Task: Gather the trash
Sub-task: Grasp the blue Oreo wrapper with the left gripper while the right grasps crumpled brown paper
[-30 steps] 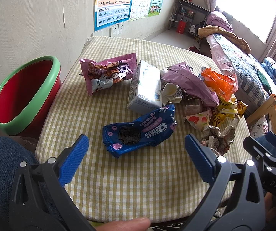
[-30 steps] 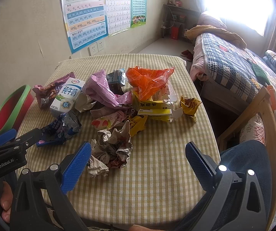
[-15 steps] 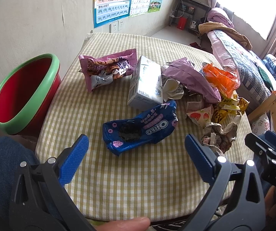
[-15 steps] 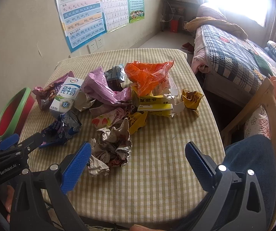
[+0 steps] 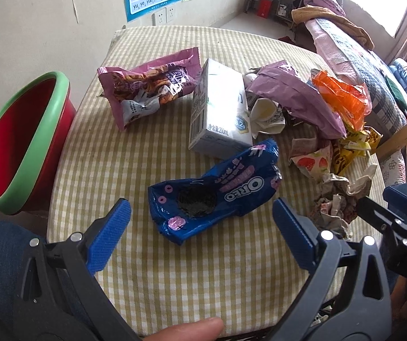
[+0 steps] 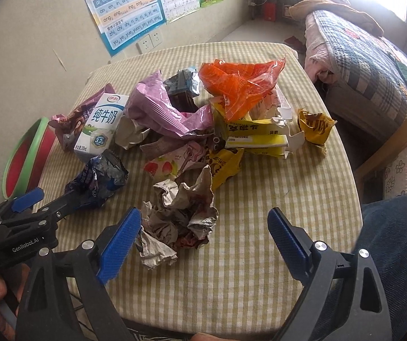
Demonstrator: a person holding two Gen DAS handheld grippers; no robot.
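The trash lies in a loose heap on the checked tablecloth (image 5: 175, 270), spread from the near middle toward the far right. Nearest the left gripper (image 5: 202, 224) is the blue Oreo wrapper (image 5: 214, 193), flattened and lying apart from the heap, which makes it an easy first pick. That gripper's jaws stand wide apart just short of the wrapper, one pad to each side of its near end, touching nothing; the spread seems chosen to take in the wrapper's full width.

Just beyond the wrapper lies the white milk carton (image 5: 217, 110) on its side, touching the wrapper's far end, with a pink snack bag (image 5: 149, 85) to its left and a mauve bag (image 5: 294, 93) and an orange bag (image 5: 342, 99) to its right.

The right gripper (image 6: 204, 236) is aimed at the crumpled paper wad (image 6: 180, 218) at the near edge of the heap. Its jaws are closing, though a broad gap remains: the left pad sits just beside the wad, the right pad well clear of it over bare cloth, so nothing is gripped yet. Behind the wad are a strawberry-print wrapper (image 6: 172, 162) and yellow packets (image 6: 254, 136).

The red bin with the green rim (image 5: 21, 142) stands off the table's left side, mouth tilted toward the table, probably so that each piece can be dropped in with a short swing leftward.
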